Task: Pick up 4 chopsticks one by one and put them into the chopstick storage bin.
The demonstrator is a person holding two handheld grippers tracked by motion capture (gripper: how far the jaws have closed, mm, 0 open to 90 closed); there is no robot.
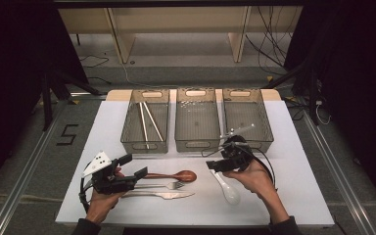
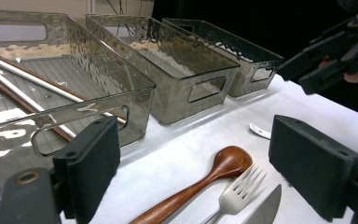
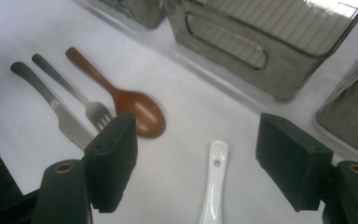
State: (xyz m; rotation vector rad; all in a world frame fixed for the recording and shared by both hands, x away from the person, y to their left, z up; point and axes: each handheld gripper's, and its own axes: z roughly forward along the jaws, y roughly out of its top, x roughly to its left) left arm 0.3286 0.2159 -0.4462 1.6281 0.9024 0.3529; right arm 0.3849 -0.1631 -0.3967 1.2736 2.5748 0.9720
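A white table (image 1: 293, 161) carries three bins (image 1: 197, 126) in a row at its far edge. Nearer than the middle bin lie a wooden spoon (image 1: 174, 175), a fork (image 1: 164, 185) and a knife (image 1: 161, 195); a white spoon (image 1: 227, 188) lies right of them.

**Wood, steel and smoky plastic on a matt white top**

The wooden spoon (image 3: 135, 112) gleams, polished reddish-brown. Fork (image 3: 93, 112) and knife (image 3: 67, 122) show brushed metal with dark matt handles. The white spoon (image 3: 212, 186) looks glossy, like ceramic. The bins (image 2: 186, 79) are rippled, translucent grey plastic. Tabletop (image 1: 284, 161): smooth, matt white. The jaw pads look soft, dull black.
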